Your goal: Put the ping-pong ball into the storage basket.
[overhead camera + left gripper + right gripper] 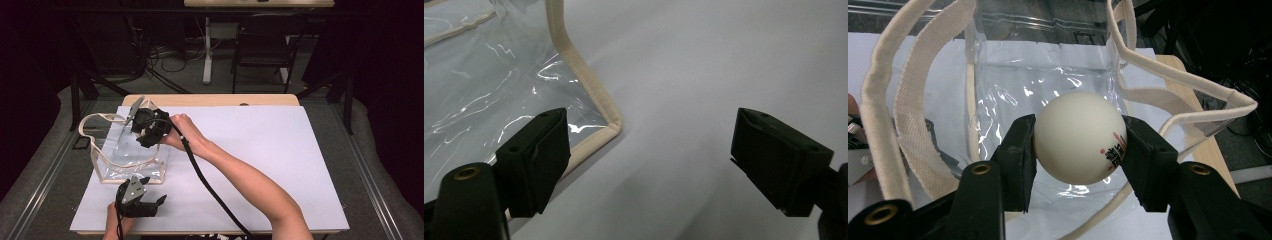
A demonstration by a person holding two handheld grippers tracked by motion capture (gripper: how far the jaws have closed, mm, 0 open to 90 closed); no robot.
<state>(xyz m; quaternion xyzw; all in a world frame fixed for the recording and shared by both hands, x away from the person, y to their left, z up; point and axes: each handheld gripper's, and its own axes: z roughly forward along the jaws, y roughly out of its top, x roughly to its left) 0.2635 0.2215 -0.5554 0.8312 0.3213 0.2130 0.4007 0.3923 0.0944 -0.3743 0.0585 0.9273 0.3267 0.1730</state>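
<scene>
The right gripper (1079, 150) clamps a white ball (1080, 137) (printed marks on one side) over the clear bag (127, 150) on the tabletop (260, 140). The left gripper (649, 160) sits wide apart, holding nothing, just beside the bag's corner.

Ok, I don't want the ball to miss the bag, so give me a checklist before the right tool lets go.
1. Ball gripped between both jaws of the right tool: ok.
2. Clear bag standing upright on the table: ok.
3. Bag mouth open beneath the ball: ok.
4. Cream handles clear of the drop path: ok, they sit to the sides.
5. Left tool steadying the bag: not ok, it is open beside the bag's corner.
6. Bag empty inside: cannot tell.
</scene>
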